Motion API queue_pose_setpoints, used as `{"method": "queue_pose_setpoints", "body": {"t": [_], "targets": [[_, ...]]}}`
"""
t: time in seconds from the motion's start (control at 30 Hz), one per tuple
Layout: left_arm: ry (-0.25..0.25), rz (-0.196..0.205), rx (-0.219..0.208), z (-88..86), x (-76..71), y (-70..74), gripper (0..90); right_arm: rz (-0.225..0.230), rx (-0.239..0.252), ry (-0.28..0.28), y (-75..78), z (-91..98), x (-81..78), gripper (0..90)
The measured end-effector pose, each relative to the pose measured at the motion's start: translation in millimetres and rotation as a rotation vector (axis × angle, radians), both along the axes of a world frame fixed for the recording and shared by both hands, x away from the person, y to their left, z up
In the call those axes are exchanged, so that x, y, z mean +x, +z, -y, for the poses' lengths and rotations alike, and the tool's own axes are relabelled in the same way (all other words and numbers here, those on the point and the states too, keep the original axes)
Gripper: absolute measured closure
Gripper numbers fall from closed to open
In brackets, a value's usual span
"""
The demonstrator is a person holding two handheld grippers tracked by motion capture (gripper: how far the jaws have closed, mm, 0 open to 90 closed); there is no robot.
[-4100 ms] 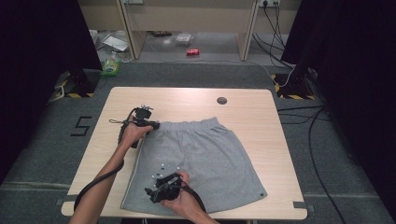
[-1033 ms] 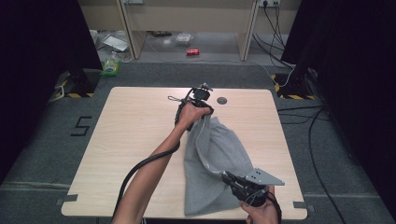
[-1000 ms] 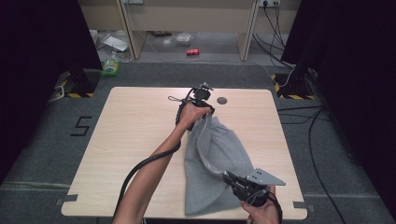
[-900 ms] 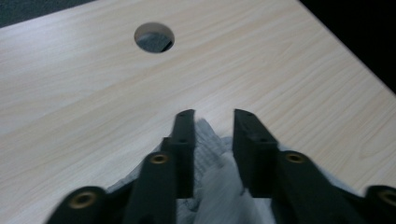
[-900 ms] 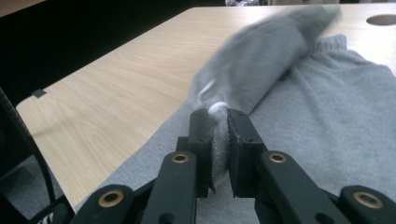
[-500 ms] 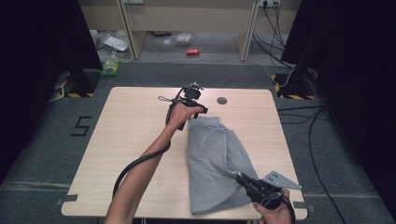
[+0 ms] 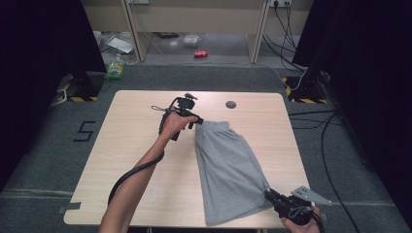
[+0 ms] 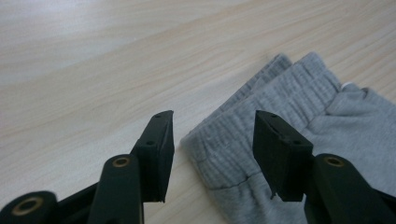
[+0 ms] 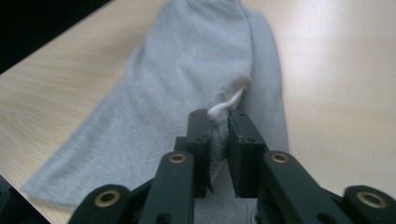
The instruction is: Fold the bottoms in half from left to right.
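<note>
You've folded the grey shorts [image 7: 232, 171] lengthwise on the counter [image 7: 136, 160]; left gripper [image 8: 212, 140] jaws just spread off the waistband, right gripper [image 9: 218, 140] loosening yet pinching the hem—release, then fold crosswise.

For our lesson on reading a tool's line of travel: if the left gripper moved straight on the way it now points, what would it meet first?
Most likely the ribbed waistband of the grey shorts. It lies flat on the table just ahead of the left gripper, whose open jaws frame it without touching.

Your worktop [image 7: 145, 160] evenly lit from above, surroundings dark; soft shadows, slight sheen on wood; near jaws blurred in your gripper views.
</note>
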State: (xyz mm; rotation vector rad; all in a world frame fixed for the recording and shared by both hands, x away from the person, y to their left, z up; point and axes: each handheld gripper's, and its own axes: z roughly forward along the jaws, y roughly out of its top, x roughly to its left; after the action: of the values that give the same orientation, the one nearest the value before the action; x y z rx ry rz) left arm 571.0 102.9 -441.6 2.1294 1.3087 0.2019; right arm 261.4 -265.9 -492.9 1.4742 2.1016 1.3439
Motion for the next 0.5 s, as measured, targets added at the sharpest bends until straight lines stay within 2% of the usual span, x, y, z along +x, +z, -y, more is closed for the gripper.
{"method": "queue_pose_setpoints", "body": {"t": [0.07, 0.1, 0.13, 0.17, 0.27, 0.33, 0.37, 0.4, 0.43, 0.47, 0.5], "targets": [[0.011, -0.003, -0.010, -5.7, 0.0, -1.9, 45.3, -0.002, 0.006, -0.037, 2.3, -0.5, 0.9, 61.4], [0.016, -0.005, -0.016, -8.9, 0.0, -2.6, 45.3, -0.002, 0.006, -0.037, 2.3, -0.5, 0.9, 61.4], [0.021, -0.006, -0.020, -11.7, -0.3, -3.4, 43.8, 0.043, -0.014, -0.050, 11.2, -0.9, 4.6, 55.4], [0.023, -0.007, -0.022, -13.6, -0.6, -4.2, 42.8, 0.062, -0.021, -0.054, 14.5, -1.5, 6.7, 53.0], [0.027, -0.012, -0.036, -20.4, -1.8, -7.8, 41.9, 0.088, -0.020, -0.050, 26.8, -8.2, 21.9, 49.9], [0.030, -0.020, -0.035, -22.1, -3.7, -12.2, 40.5, 0.089, -0.050, -0.031, 33.6, -14.3, 38.1, 48.8], [0.030, -0.020, -0.035, -22.1, -3.7, -12.2, 39.4, 0.089, -0.050, -0.031, 33.6, -14.3, 38.1, 48.8], [-0.003, -0.037, -0.025, -20.3, -8.3, -17.4, 38.5, 0.084, -0.071, -0.018, 38.2, -22.4, 57.4, 48.7], [-0.003, -0.037, -0.025, -20.3, -8.3, -17.4, 38.5, 0.070, -0.088, -0.006, 39.5, -27.2, 67.9, 48.4], [-0.017, -0.035, -0.025, -19.4, -11.1, -19.4, 38.0, 0.070, -0.088, -0.006, 39.5, -27.2, 67.9, 48.4], [-0.025, -0.034, -0.033, -19.3, -13.7, -21.2, 37.5, 0.058, -0.101, 0.008, 39.1, -34.7, 91.1, 48.7]]}}
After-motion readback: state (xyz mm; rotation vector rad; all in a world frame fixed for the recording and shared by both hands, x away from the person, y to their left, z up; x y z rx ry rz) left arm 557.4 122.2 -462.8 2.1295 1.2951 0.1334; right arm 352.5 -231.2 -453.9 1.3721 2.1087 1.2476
